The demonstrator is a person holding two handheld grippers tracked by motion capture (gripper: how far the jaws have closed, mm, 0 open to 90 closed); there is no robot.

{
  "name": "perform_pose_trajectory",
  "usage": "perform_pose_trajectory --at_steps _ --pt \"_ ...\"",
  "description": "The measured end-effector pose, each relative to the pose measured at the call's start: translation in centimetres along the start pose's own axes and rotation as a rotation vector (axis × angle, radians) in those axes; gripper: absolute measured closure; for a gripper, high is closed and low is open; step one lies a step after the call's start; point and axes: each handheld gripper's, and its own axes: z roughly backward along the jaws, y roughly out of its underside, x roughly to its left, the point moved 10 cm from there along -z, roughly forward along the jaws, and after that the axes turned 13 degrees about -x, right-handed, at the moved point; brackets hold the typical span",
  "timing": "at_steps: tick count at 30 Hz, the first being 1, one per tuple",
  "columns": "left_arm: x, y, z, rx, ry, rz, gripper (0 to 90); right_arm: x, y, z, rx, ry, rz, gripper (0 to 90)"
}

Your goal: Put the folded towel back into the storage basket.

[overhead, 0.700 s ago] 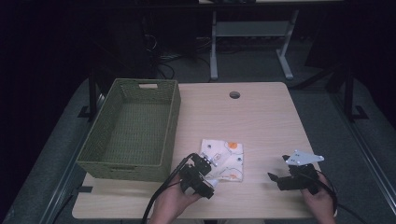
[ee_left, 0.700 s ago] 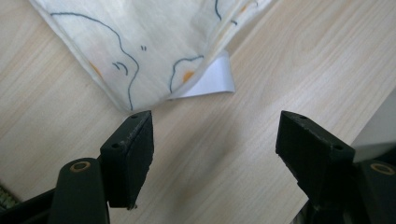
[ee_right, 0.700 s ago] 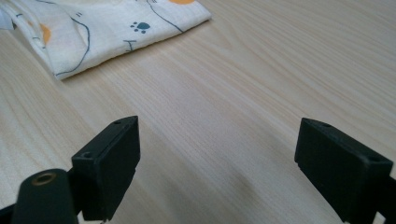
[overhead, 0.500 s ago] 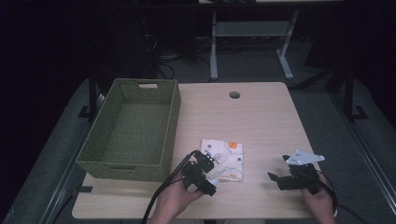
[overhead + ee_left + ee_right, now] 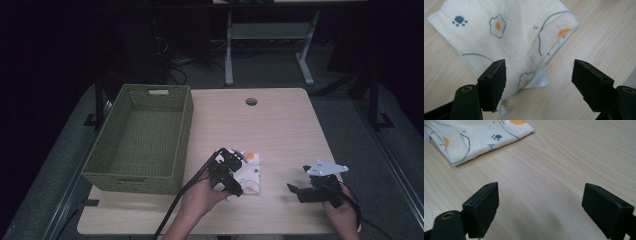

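While the folded cloth point(image 5: 247, 172) lay near the table point(image 5: 280, 125) front edge, nothing was in the basket point(image 5: 142, 137) yet.
From the high view, the left gripper point(image 5: 231, 172) hung over the cloth and the right gripper point(image 5: 300, 186) waited well apart. Its own view showed the left gripper point(image 5: 539, 80) spread wide, straddling a cloth point(image 5: 509, 37) corner, ungripped. Likewise the right gripper point(image 5: 540, 207) gaped over bare wood, the cloth point(image 5: 474, 137) beyond.

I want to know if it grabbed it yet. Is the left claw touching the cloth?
Cannot tell. In the left gripper view the left claw stands open over the cloth; whether one finger rests on it is unclear.
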Motion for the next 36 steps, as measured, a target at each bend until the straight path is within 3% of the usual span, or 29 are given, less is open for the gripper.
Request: perform_pose_trajectory --at_steps 10,20,25,30,33,36 --pt "0.8 -2.7 -1.6 0.028 -0.007 0.025 28.1 -0.1 0.0 0.0 -0.002 0.001 0.001 13.8" --pt "1.9 -3.9 -3.8 0.083 -0.022 0.044 28.2 -0.2 -0.1 0.1 -0.008 -0.002 -0.007 13.8" --pt "2.2 -4.1 -4.9 0.101 -0.020 0.061 28.2 -0.2 -0.1 0.2 -0.011 0.001 -0.008 13.8" --pt "3.1 -3.9 -5.8 0.132 -0.048 0.080 28.4 -0.2 -0.2 0.2 -0.017 -0.002 -0.013 13.8" --pt "3.6 -3.6 -6.5 0.148 -0.054 0.111 28.8 -0.2 -0.2 0.2 -0.017 -0.001 -0.012 13.8" --pt "3.7 -3.5 -6.6 0.154 -0.051 0.108 31.1 -0.2 -0.2 0.3 -0.019 -0.002 -0.007 13.8"
